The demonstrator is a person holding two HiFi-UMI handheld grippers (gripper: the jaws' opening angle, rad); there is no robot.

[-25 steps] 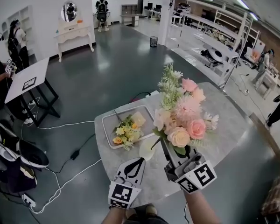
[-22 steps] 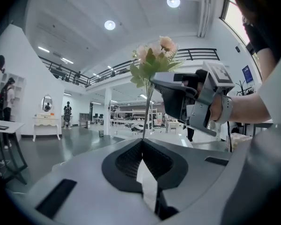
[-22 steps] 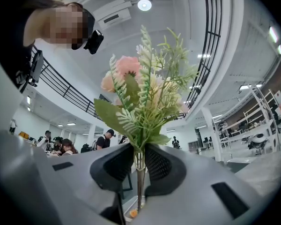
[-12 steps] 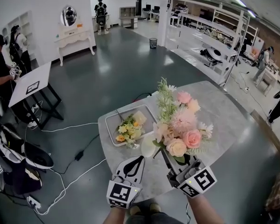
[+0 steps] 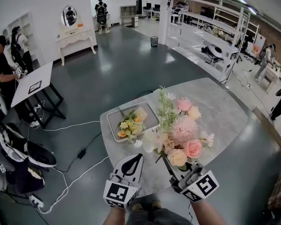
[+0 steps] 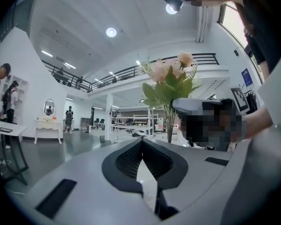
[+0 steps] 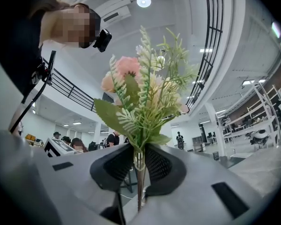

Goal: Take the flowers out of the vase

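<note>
The right gripper [image 7: 139, 149] is seen closed on the thin stems of the bouquet [image 7: 140, 93], which are pinched upright between its ribbed pads, with green leaves and pale pink blooms spread above the jaws. In the head view this gripper [image 5: 172, 167] is held at the near edge of the table [image 5: 225, 111], and the bouquet [image 5: 180, 130] of pink, peach and cream flowers is carried above the grey tabletop, clear of it. The left gripper [image 6: 142, 142] is shut with nothing between its jaws; in its own view the pads are pressed together, and the bouquet [image 6: 171, 78] is seen beyond them to the right. In the head view the left gripper [image 5: 140, 156] is held just left of the right one, near the table's near edge. A pale rounded shape [image 5: 148, 142] is seen on the table just left of the bouquet; whether it is the vase cannot be told. Farther and to the left, a grey tray [image 5: 110, 125] is set on the table, and a small bunch of yellow flowers [image 5: 130, 124] is laid in it.
</note>
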